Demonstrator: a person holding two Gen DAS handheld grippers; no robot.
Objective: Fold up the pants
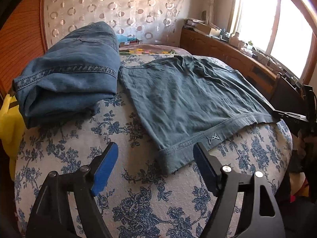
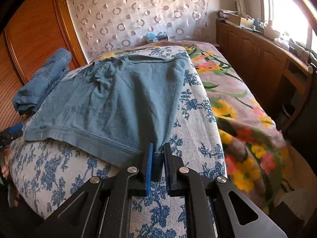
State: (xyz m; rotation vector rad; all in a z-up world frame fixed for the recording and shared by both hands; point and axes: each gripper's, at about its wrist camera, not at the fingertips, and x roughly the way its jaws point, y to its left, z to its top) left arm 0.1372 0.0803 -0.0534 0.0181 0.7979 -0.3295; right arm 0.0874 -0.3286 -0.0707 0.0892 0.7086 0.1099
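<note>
Our right gripper [image 2: 158, 154] pinches the pants' [image 2: 111, 103] near right corner; our left gripper [image 1: 155, 154] hangs wide open, seemingly above the bed [image 1: 138, 198].

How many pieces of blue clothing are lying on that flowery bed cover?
2. The teal pants lie spread flat in the middle, one corner pinched by the right gripper. The folded denim garment sits at their left. Others may be hidden.
</note>
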